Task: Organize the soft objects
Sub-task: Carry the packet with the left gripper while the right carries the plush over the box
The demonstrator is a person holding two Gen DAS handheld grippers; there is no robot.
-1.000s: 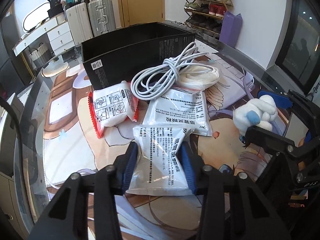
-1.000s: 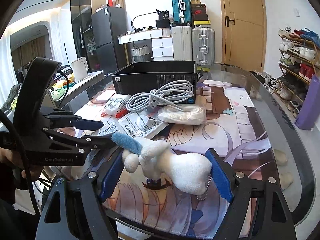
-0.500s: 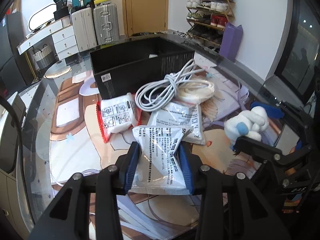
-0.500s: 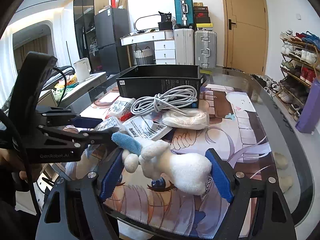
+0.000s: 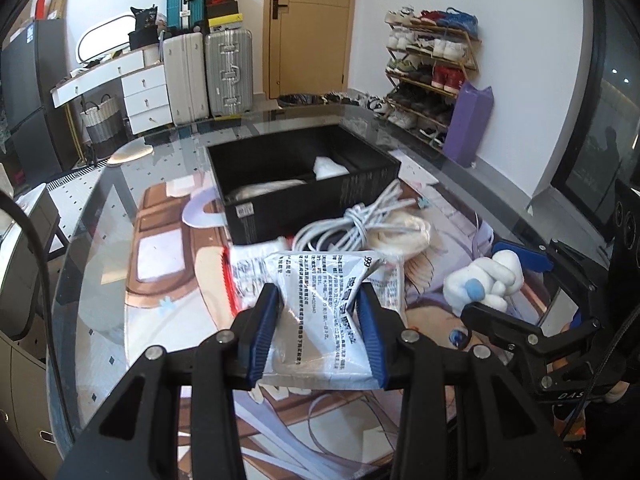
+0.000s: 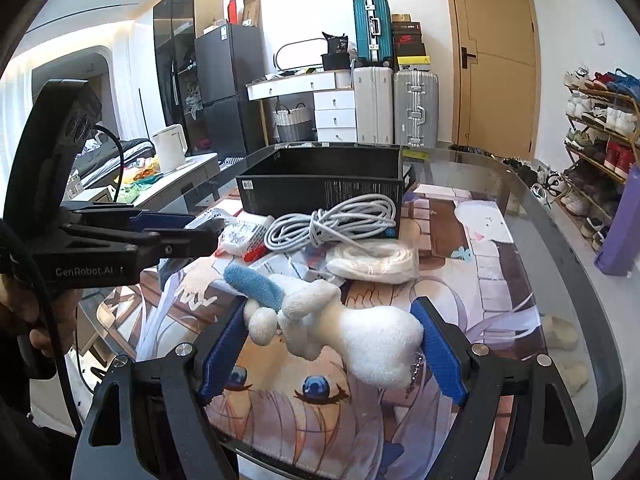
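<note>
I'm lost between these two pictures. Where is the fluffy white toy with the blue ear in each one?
Left wrist view: the fluffy white plush toy with a blue ear sits at the right, in the right gripper.
Right wrist view: it fills the lower centre, between blue pads.
Shared landmark: the open black cardboard box behind the coiled white cable.

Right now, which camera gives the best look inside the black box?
The left wrist view: it looks down into the black box, showing white items lying in its compartments. The right wrist view shows only the box's outer wall and rim, from low down.
</note>
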